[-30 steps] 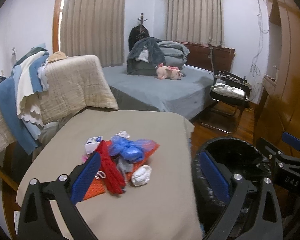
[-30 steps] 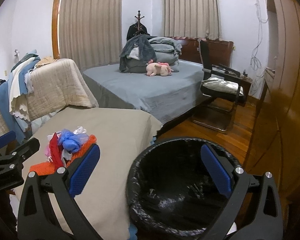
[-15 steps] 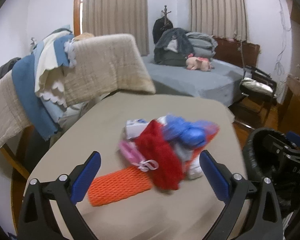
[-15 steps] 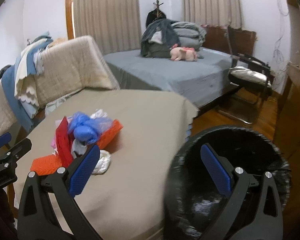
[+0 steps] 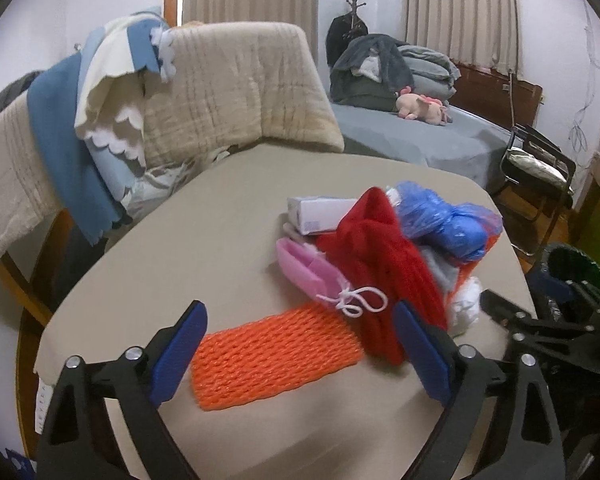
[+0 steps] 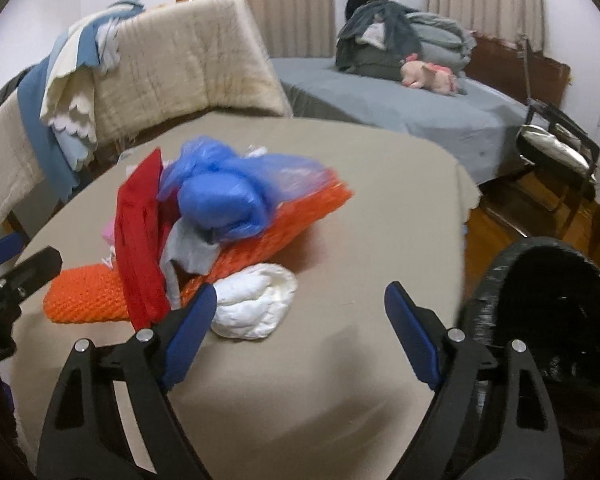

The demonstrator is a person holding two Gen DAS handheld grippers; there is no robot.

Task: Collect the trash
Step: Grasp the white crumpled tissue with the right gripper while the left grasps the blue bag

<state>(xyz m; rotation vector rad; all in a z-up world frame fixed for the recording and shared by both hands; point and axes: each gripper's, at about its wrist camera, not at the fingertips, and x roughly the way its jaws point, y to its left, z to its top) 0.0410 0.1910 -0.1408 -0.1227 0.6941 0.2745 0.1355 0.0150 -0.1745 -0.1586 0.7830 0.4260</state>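
Observation:
A pile of trash lies on the beige table (image 5: 204, 240): an orange foam net (image 5: 272, 356), a red net (image 5: 384, 268), a pink pouch with a white string (image 5: 308, 270), a white box (image 5: 320, 214), a blue plastic bag (image 5: 444, 224) and a white crumpled wad (image 6: 256, 304). My left gripper (image 5: 300, 354) is open and empty, with the orange net between its fingers. My right gripper (image 6: 296, 338) is open and empty, just in front of the white wad. A black-lined bin (image 6: 548, 312) stands at the table's right edge.
Chairs draped with beige and blue blankets (image 5: 204, 92) stand behind the table on the left. A grey bed (image 5: 420, 136) with a pink toy is at the back. A black chair (image 5: 540, 168) stands on the wooden floor at right.
Both grippers have moved left and closer to the pile, away from the bin. The orange net now sits between the left fingers; the white wad is near the right fingers.

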